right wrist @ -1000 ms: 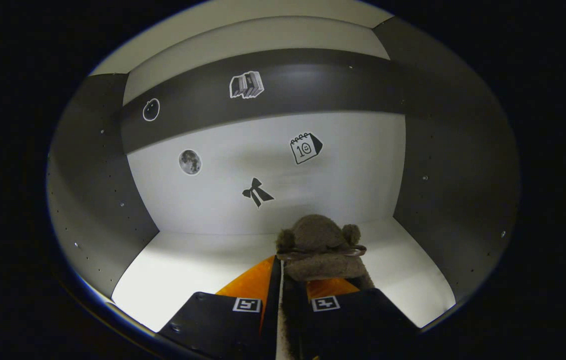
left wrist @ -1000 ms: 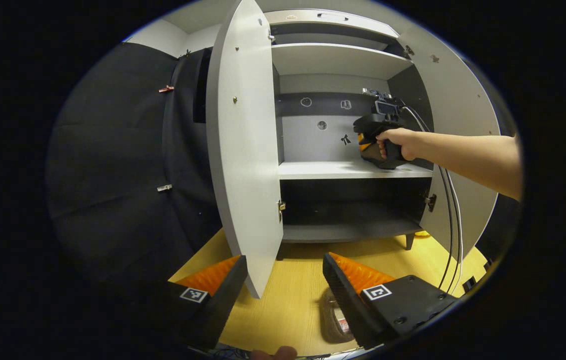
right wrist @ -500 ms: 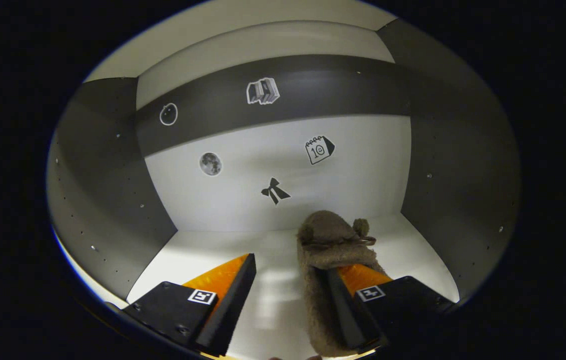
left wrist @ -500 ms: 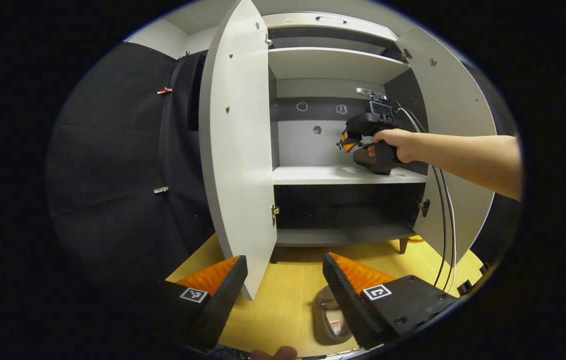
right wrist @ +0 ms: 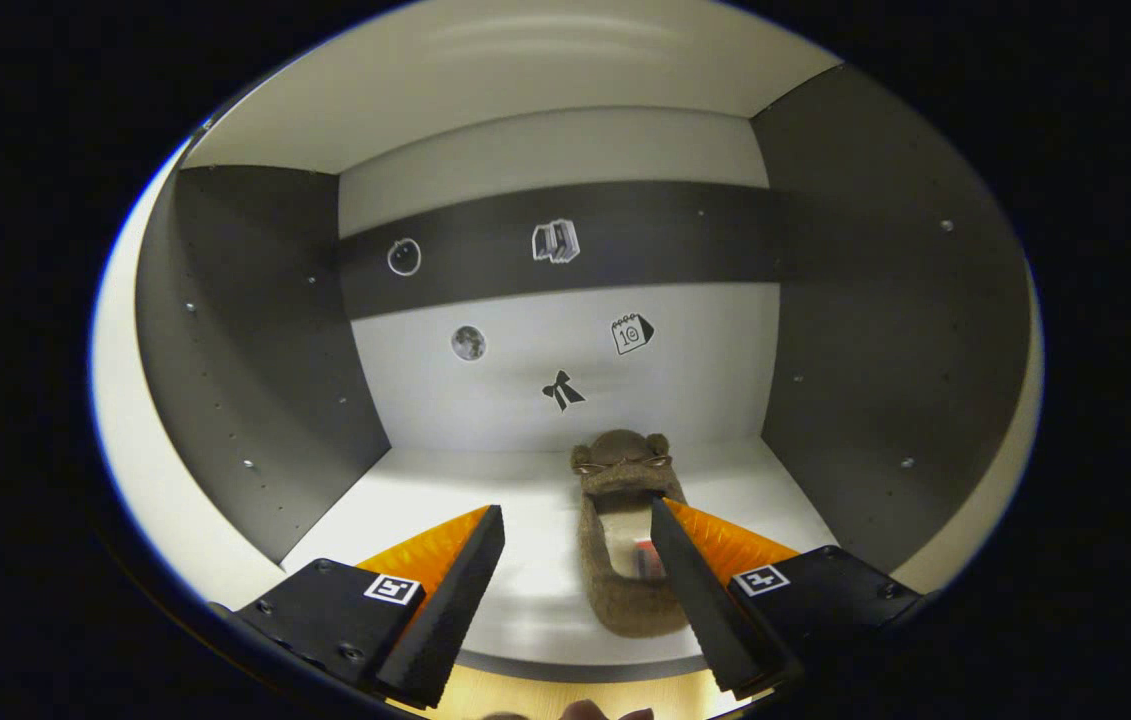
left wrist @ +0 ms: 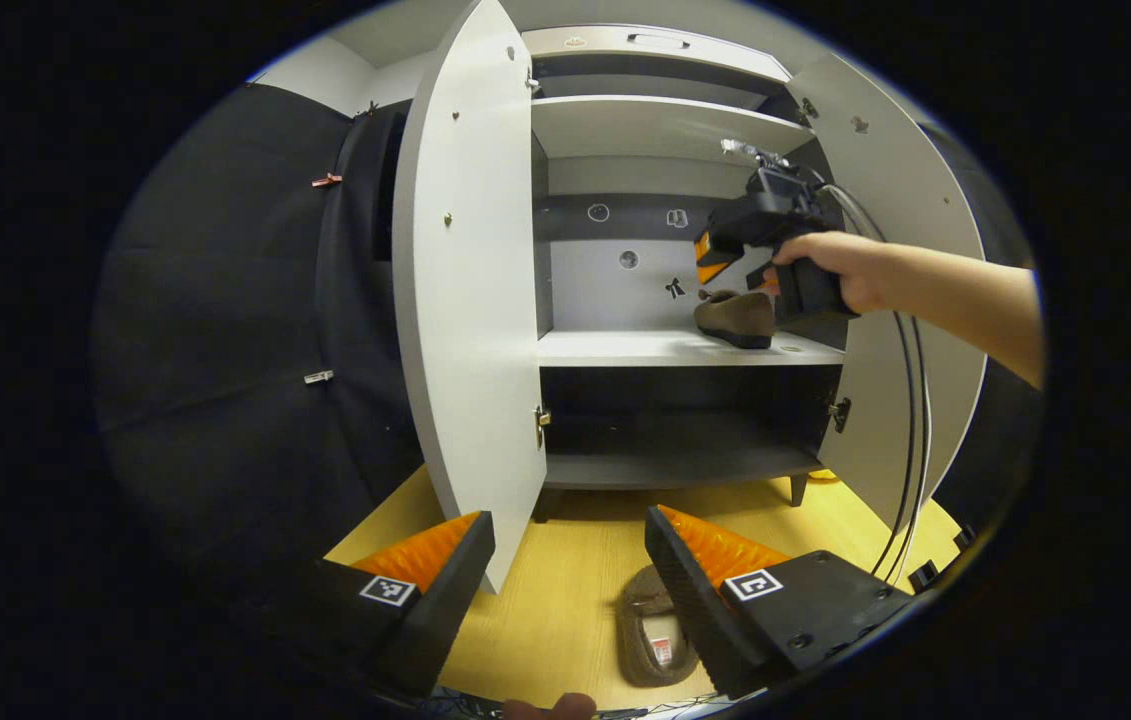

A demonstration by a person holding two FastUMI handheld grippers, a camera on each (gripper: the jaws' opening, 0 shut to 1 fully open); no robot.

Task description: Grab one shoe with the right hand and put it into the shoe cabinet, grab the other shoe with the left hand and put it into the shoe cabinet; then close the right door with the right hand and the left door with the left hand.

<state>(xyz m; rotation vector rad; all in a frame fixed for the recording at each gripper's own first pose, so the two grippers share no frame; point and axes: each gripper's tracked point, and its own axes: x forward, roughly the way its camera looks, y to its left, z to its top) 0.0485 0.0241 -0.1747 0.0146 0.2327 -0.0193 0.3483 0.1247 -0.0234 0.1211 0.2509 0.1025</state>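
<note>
Right hand-held gripper point(right wrist: 573, 580) wide open, empty; brown shoe point(right wrist: 625, 540) on cabinet shelf point(right wrist: 445, 500) between its fingers, untouched. Left hand-held gripper point(left wrist: 570, 590) open above second shoe point(left wrist: 655, 640) on floor.

The middle shelf point(right wrist: 485, 500) of the shoe cabinet point(left wrist: 670, 125) is pale and carries one brown furry shoe point(right wrist: 625, 540), lying flat toward the shelf's right side, its toe toward the back wall and its heel near the front edge. The wooden floor point(left wrist: 575, 590) in front of the cabinet carries the other brown shoe point(left wrist: 657, 640), lying flat, well apart from the cabinet's foot.
</note>
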